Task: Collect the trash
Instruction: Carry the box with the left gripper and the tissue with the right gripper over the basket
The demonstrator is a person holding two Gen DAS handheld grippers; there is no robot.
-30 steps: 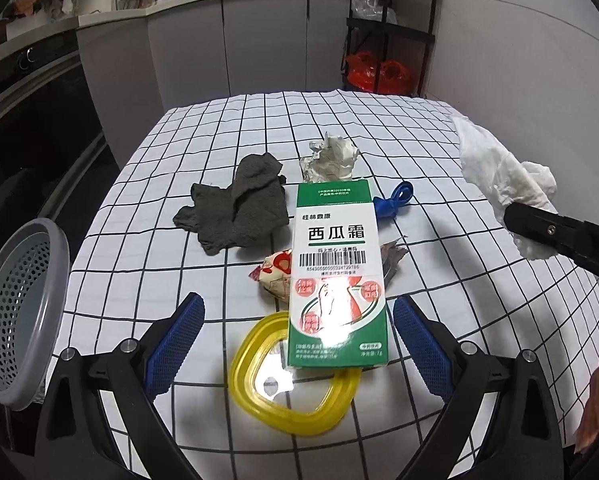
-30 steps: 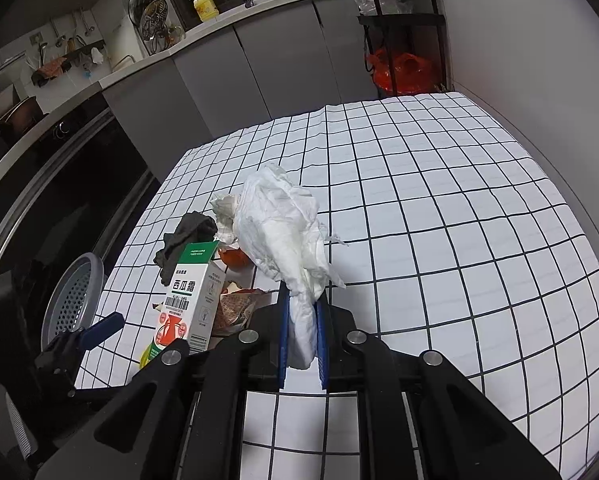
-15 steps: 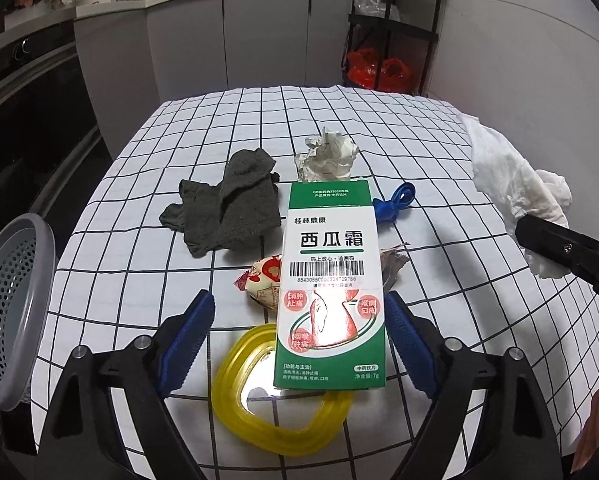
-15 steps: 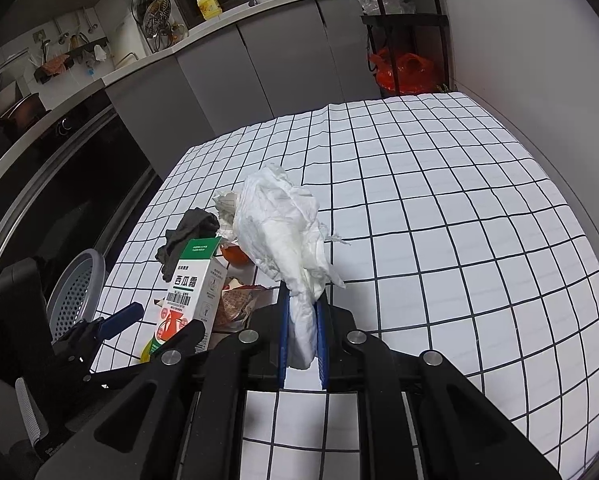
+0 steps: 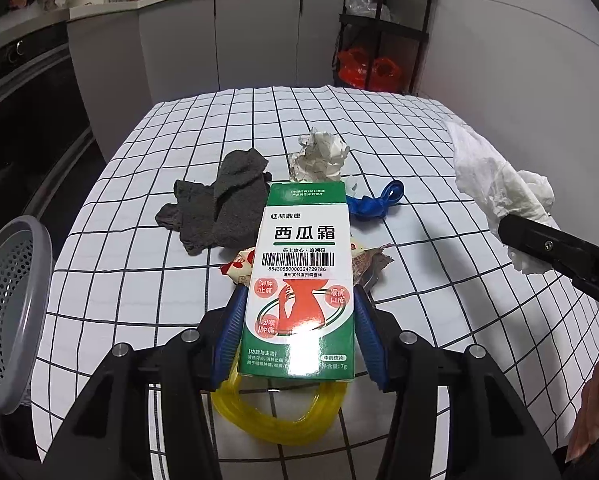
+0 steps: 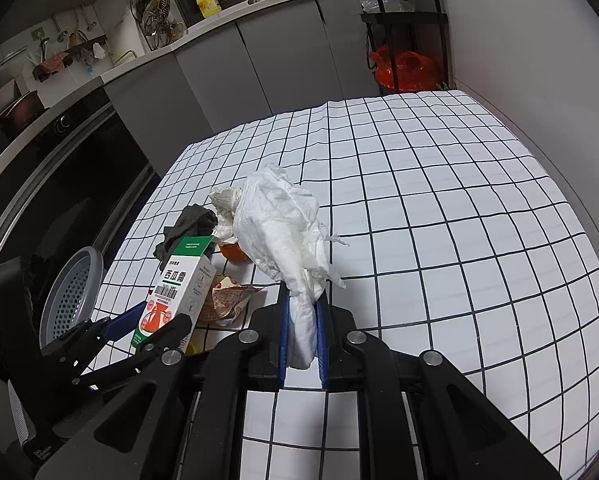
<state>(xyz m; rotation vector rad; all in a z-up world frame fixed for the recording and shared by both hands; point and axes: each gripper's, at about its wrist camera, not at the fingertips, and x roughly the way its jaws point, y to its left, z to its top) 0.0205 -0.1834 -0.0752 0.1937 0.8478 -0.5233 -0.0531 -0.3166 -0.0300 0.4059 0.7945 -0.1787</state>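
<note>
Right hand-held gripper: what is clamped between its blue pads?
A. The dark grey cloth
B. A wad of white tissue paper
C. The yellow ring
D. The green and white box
B. In the right wrist view the right hand-held gripper is shut on the wad of white tissue paper, which sticks up out of its pads.

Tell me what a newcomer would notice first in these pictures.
First, the green and white box standing at the table's near edge, with the left gripper just closed so its blue pads flank the box's sides. Next, the crumpled white tissue pinched upright in the shut right gripper. Then the litter behind the box: a dark cloth, a paper ball, and a yellow ring beneath it.
</note>
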